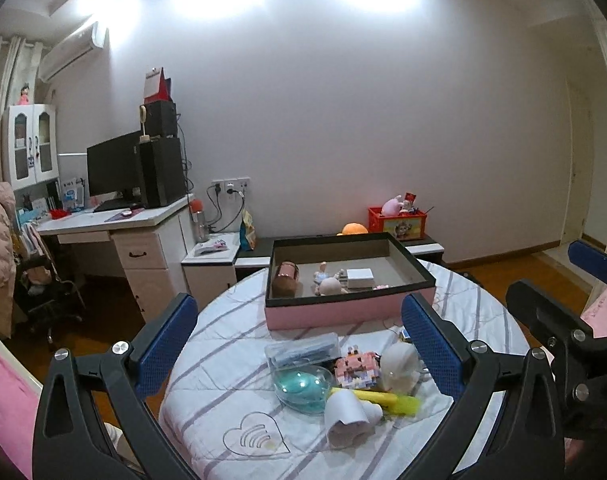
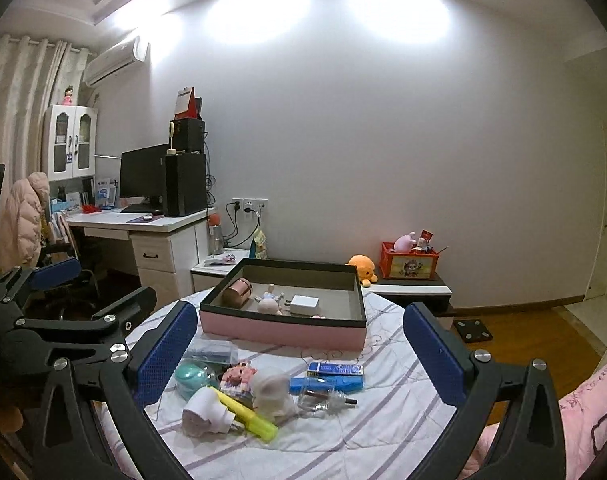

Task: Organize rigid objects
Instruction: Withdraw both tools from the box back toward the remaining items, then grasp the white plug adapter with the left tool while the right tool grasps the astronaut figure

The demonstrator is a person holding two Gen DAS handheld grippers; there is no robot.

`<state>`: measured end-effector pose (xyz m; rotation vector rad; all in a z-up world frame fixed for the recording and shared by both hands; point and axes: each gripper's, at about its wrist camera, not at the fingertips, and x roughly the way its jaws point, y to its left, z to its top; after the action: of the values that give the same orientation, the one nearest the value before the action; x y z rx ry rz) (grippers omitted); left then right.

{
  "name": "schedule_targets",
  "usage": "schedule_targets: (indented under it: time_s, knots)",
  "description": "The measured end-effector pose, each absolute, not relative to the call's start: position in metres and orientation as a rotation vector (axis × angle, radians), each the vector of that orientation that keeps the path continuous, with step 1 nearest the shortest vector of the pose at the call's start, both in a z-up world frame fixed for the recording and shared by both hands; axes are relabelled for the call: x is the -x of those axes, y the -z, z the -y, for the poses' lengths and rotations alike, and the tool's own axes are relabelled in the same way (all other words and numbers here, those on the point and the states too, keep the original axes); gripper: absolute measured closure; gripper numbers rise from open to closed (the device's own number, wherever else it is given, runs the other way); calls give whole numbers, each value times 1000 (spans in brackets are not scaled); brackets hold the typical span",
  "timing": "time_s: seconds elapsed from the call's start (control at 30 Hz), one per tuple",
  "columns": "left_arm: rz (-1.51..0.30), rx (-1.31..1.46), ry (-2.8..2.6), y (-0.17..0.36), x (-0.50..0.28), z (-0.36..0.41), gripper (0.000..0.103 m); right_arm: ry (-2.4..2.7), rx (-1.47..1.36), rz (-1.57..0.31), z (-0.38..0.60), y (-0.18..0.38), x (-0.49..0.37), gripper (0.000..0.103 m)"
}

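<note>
Both tongs stand with jaws wide apart and nothing between the pads. Left tongs (image 1: 299,354) hover over the near part of the round bench (image 1: 207,396), which wears a white cloth with grey-purple stripes; right tongs (image 2: 299,354) hover alongside, over the same clutter. In the left wrist view, the right tongs show at the right edge as a black frame with a blue pad.

Loose items lie in a tight cluster on the near half of the bench, several touching: a clear case (image 1: 303,350) with blue contents, a clear dome over a teal object (image 1: 301,386), a pink brick-built figure (image 1: 357,370), a white figurine (image 1: 399,366), a yellow highlighter (image 2: 247,414) and a white plug adapter (image 2: 203,410) at the front. To the right of the figurine, in the right wrist view, lie a blue box (image 2: 335,369), a blue tube (image 2: 327,383) just before it, and a small glass bottle (image 2: 319,398).

Behind the cluster, apart from it, sits a pink tray (image 1: 343,312) with a black rim. It already holds a brown cylindrical case (image 1: 285,278) at the left, a small doll (image 1: 329,282) in the middle and a white box (image 1: 359,278) beside the doll.

Beyond the bench stand a low cabinet (image 2: 407,290) carrying an orange plush (image 2: 361,268) and a red crate (image 2: 409,266), and to the left a desk (image 2: 143,222) with a monitor (image 2: 141,174).
</note>
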<state>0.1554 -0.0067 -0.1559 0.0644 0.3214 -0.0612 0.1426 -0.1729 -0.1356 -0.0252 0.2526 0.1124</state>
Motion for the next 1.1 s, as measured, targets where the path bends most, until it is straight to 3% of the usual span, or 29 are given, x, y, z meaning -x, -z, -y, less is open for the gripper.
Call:
schedule_targets:
  time_s: [0.47, 0.8, 1.1]
  knots:
    - [-468, -87, 74, 205, -173, 15, 0, -111, 28, -342, 179, 167, -150, 0]
    - [-684, -126, 126, 283, -201, 35, 0, -100, 7, -558, 195, 238, -179, 0]
    - [-751, -139, 116, 310, -219, 42, 0, -100, -18, -643, 202, 267, -202, 0]
